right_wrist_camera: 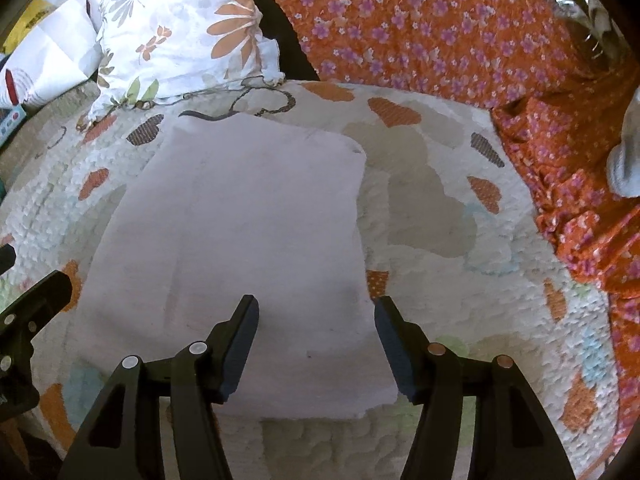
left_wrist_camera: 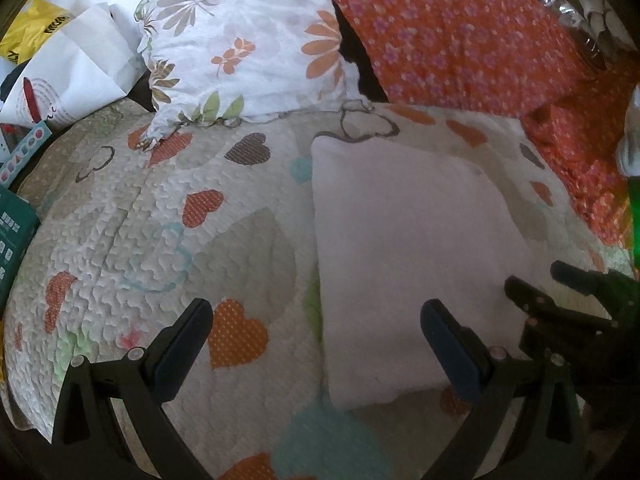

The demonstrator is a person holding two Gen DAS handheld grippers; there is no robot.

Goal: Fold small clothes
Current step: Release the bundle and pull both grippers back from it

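Pale pink cloth point(right_wrist_camera: 240, 248) lies folded flat on the heart-print quilt point(left_wrist_camera: 152, 208), just below the floral pillow point(left_wrist_camera: 244, 36); left tongs point(left_wrist_camera: 316, 344) and right tongs point(right_wrist_camera: 316, 344) both spread, empty, poised over the cloth's near edge, likely to take it for another fold

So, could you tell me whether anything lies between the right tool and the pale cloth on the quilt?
Nothing visible does. The right tool is open directly over the cloth's near edge, with only bare cloth between its fingers.
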